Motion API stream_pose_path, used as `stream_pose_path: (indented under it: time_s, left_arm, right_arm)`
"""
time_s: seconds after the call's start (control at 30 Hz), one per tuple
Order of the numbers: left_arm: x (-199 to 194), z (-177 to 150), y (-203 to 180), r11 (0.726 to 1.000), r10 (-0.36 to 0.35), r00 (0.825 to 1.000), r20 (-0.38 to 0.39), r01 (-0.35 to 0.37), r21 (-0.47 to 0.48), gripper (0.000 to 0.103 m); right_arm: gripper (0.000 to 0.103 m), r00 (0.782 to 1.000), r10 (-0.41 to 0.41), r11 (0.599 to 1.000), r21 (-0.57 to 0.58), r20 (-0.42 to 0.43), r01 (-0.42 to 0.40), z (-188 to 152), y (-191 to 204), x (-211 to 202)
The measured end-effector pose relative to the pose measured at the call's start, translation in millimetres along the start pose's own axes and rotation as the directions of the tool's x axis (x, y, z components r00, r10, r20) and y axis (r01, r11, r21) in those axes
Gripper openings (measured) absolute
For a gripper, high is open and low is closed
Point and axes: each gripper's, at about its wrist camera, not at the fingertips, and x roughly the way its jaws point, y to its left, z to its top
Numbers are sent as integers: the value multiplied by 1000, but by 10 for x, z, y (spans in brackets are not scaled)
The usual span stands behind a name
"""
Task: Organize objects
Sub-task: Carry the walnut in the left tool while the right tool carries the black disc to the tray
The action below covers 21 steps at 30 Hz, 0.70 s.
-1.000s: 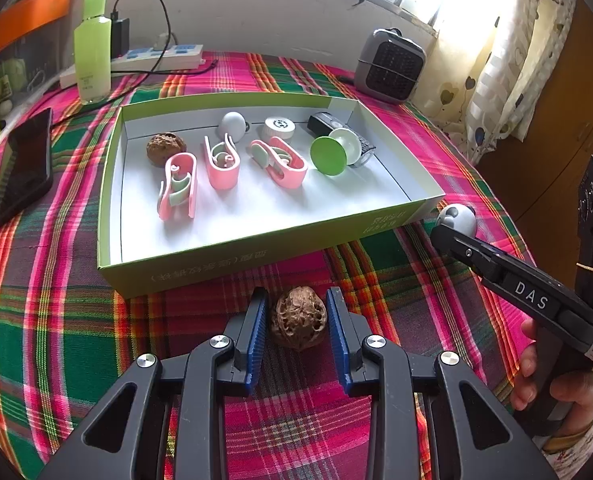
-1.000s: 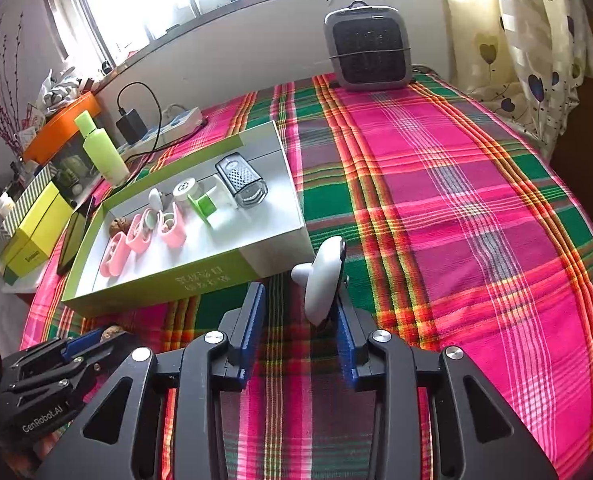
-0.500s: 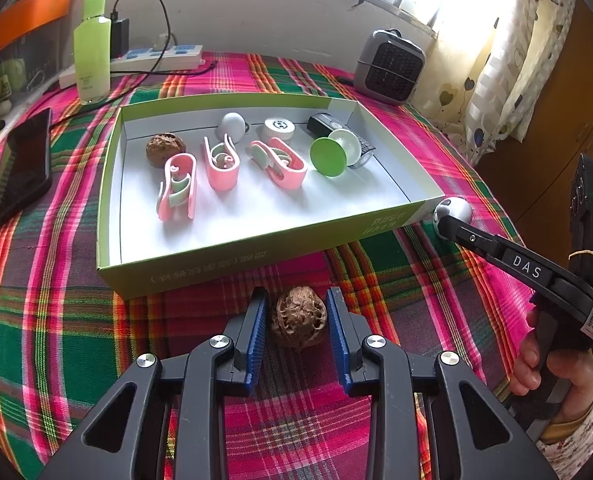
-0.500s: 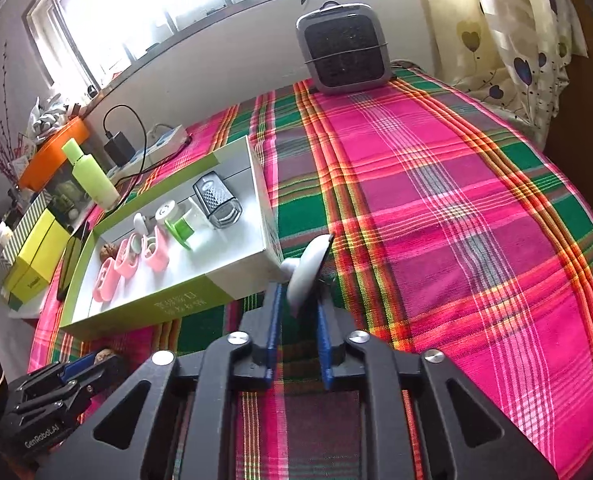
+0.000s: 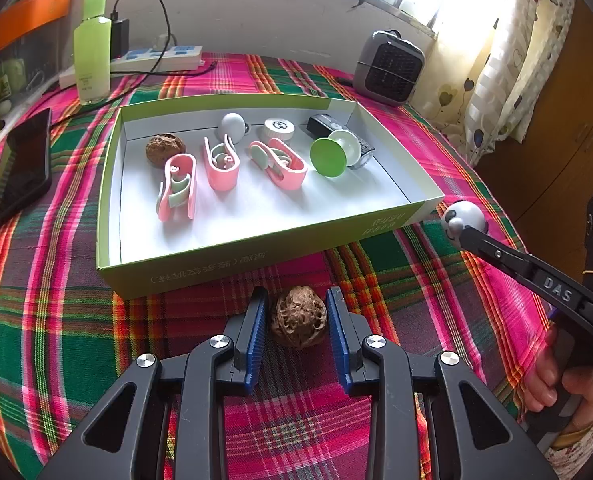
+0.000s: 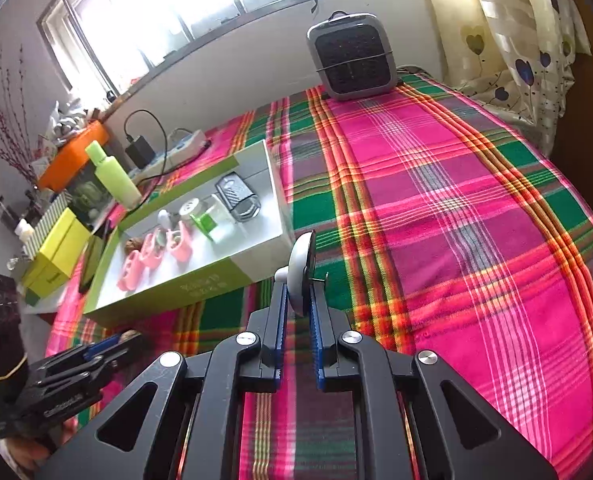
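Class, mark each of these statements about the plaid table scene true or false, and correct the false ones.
1. The right tongs are clamped on a white suction hook. True.
2. The walnut between the left tongs lies inside the green box. False: it lies on the tablecloth, in front of the box.
3. Three pink clips lie in the box. True.
4. The black phone lies in the box. False: it lies on the cloth beside it.
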Motion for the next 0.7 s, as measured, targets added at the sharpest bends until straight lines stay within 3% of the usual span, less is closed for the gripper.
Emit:
stream_pose_path:
  time_s: [0.3,0.7]
  left_arm:
    - [-11,0,-4,1000,-1,1000,0,1,-1,27]
    - [-46,-29,27,1000,17,1000,8,-17,5,27]
  right_arm:
    - [12,987,151,988,38,-58,-149,-97,28,-102]
    - [12,981,181,983,-7,-65,-182,-129,237,-105]
